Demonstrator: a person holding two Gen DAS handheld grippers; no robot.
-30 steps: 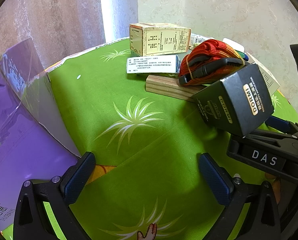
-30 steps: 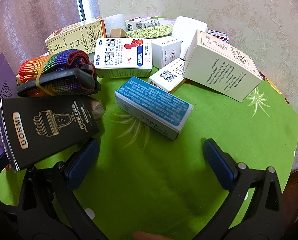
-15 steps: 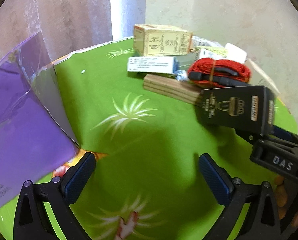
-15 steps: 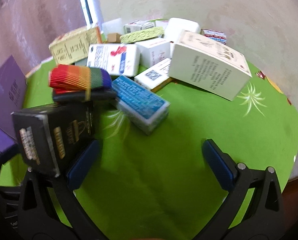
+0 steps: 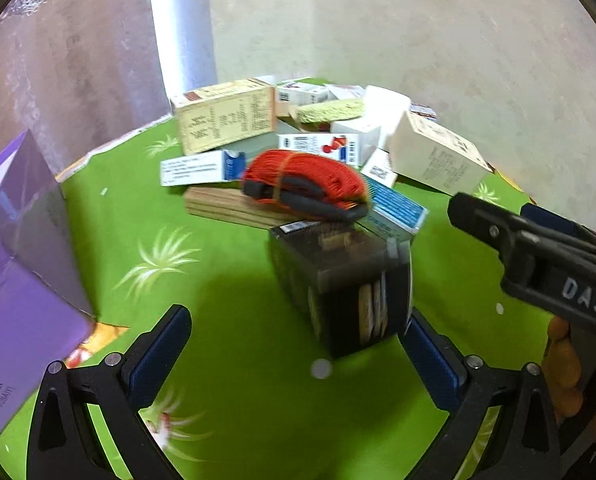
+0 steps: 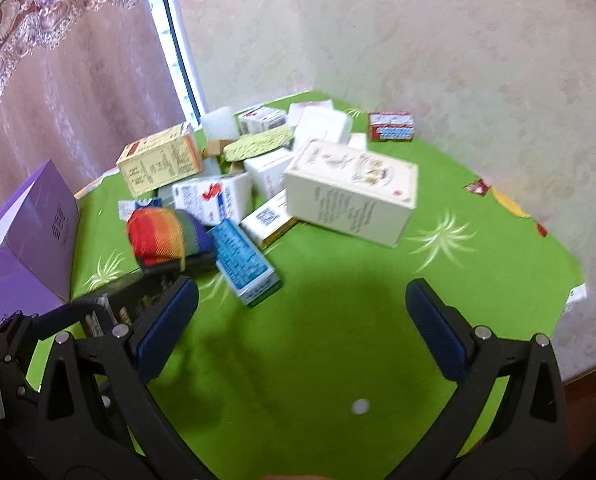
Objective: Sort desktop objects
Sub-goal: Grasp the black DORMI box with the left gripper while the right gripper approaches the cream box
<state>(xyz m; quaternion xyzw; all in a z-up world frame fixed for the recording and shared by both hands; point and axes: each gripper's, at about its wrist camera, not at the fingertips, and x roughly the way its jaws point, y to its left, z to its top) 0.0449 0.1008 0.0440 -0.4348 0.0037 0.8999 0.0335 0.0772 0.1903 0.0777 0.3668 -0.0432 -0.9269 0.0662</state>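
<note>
A black DORMI box (image 5: 342, 284) stands on the green tablecloth (image 5: 234, 280) just ahead of my open left gripper (image 5: 294, 344), close to its right finger; whether they touch is unclear. The box shows blurred at the left of the right wrist view (image 6: 134, 304). My right gripper (image 6: 302, 320) is open and empty over bare cloth; its body (image 5: 546, 264) shows at the right of the left wrist view. Behind the box lie a rainbow strap bundle (image 6: 166, 236), a wooden block (image 5: 230, 204) and a blue-topped box (image 6: 242, 264).
A purple bag (image 5: 22, 264) stands at the left. A heap of cartons fills the back: a big white box (image 6: 350, 192), a yellow box (image 6: 158, 164), a red-and-white box (image 6: 210, 196). A small red box (image 6: 390, 126) sits near the wall.
The black box has left the right gripper's side and now stands on the cloth in front of the left gripper. Both cameras have pulled back and tilted up.
</note>
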